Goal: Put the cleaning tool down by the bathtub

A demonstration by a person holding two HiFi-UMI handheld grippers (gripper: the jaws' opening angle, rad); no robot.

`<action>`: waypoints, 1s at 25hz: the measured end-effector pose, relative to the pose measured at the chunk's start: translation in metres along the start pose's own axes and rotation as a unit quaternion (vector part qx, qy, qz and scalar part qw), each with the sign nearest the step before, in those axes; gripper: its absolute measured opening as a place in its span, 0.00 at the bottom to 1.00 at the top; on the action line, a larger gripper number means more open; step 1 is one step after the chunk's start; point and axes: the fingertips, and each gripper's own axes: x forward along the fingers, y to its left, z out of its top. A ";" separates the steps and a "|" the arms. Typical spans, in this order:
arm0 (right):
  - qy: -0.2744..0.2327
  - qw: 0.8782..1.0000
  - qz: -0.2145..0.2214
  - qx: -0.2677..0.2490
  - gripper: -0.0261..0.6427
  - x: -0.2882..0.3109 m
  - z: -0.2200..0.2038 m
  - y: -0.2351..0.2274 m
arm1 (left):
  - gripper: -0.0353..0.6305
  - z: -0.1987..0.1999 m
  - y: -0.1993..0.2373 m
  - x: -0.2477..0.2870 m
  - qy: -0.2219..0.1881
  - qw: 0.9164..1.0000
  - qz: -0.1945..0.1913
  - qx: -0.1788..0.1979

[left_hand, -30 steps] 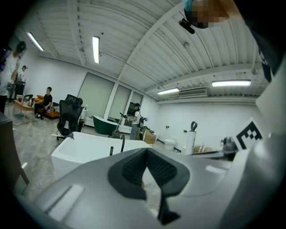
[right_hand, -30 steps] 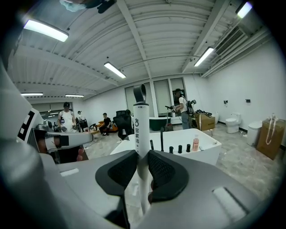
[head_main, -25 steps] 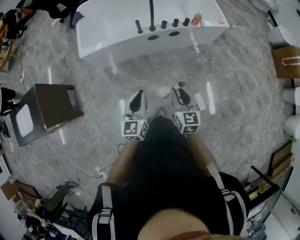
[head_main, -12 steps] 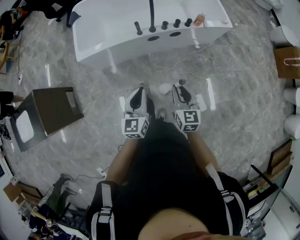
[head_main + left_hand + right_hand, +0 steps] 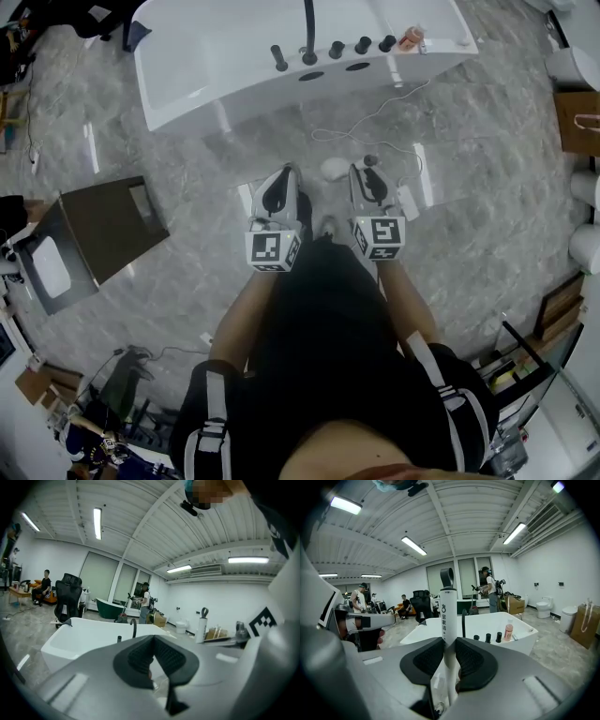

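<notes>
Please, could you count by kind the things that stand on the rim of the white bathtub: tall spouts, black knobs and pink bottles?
Tall spout: 1
Black knobs: 4
Pink bottle: 1
Total: 6

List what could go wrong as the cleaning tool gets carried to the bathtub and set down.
1. A white cable loops across the floor between the person and the bathtub; feet or the tool could snag it.
2. The right gripper clamps the cleaning tool with much of its upright handle above the jaws, so it may topple once released.
3. Leaned on the rim, it might knock the pink bottle.
</notes>
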 end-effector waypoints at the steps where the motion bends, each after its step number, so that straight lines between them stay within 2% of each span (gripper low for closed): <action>1: 0.001 1.000 -0.002 0.002 0.17 0.007 -0.002 -0.003 | 0.07 -0.002 0.003 0.006 0.000 1.000 0.000 0.001; 13: 0.015 1.000 -0.008 0.009 0.17 0.085 -0.038 -0.023 | 0.07 -0.050 0.037 0.069 0.011 1.000 -0.005 -0.007; 25: 0.039 0.999 -0.022 0.013 0.17 0.155 -0.094 -0.038 | 0.07 -0.112 0.076 0.116 0.027 1.000 0.001 -0.009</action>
